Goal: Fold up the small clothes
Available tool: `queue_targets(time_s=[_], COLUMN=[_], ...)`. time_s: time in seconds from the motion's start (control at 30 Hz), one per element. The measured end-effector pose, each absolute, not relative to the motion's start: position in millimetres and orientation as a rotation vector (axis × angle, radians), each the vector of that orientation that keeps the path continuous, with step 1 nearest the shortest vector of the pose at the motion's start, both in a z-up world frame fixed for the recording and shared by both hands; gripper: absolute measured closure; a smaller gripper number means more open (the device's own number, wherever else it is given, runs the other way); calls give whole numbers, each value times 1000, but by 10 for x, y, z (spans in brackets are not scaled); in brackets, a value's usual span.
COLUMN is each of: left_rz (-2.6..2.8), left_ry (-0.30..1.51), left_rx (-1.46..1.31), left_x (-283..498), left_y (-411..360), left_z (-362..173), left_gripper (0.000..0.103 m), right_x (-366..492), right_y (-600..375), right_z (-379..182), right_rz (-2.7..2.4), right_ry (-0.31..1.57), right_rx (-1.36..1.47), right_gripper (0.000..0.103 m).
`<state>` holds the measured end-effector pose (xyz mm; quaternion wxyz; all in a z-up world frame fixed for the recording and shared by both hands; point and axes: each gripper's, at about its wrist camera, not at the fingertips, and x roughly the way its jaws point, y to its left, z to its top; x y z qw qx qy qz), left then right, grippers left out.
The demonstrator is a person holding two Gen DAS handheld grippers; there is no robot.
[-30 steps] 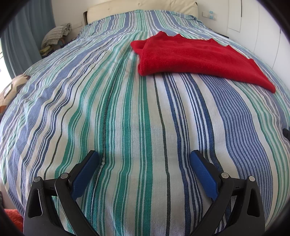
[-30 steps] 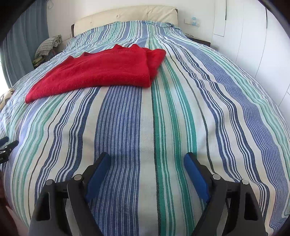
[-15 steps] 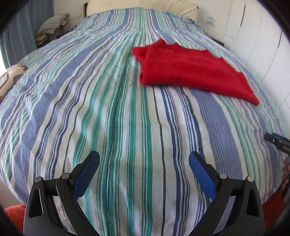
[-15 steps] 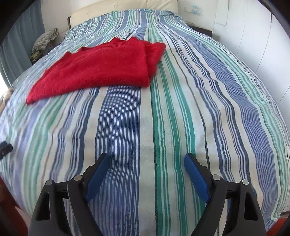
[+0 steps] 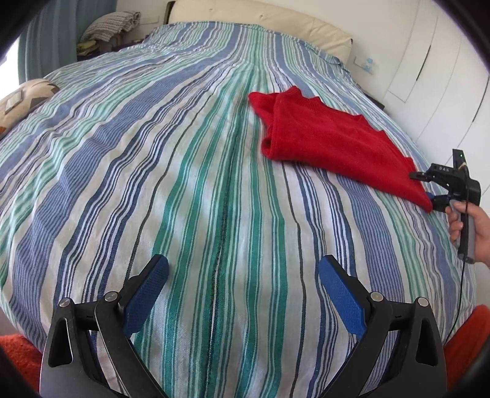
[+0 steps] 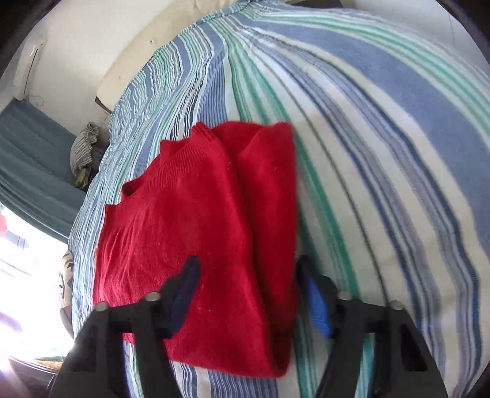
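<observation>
Striped bedspread (image 5: 183, 183) lies under your left gripper (image 5: 243, 275), its jaws wide apart and empty; to the right, your right gripper (image 6: 248, 275) is closing around the folded red sweater's (image 6: 190, 229) near corner.

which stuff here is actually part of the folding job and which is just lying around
Part of the job:
- red sweater, partly folded on the striped bedspread
- right claw, closing over the sweater's edge
- left claw, open over bare bedspread

Just lying about:
- patterned cushion
- pile of folded cloth beside the bed
- curtain
</observation>
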<state>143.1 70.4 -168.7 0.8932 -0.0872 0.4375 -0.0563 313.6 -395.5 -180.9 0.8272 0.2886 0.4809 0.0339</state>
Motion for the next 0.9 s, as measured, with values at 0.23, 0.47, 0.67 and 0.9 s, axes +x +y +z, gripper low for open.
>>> queue_targets(time_s=[0.23,0.47,0.67,0.9], left_rz=[-123,-119,-115,-115], left_ry=[935,931,938,948], left_rx=[-222,-257,-286,-338], left_x=[1484,1524,1514,1545], left_y=[768,839,921,1030], left_z=[-1710,-1714,-1720,-1706], left_gripper=[4,4,4,4], right_x=[3153,3683,3943,3715], right_y=[-3183,-1428,-530,-1151], right_z=[-916,-606,-1221,-824], right_rz=[14,288,447,614], right_ry=[894,940,1087,995], right_rx=[279,39,64,402], right_gripper=[91,91,62,47])
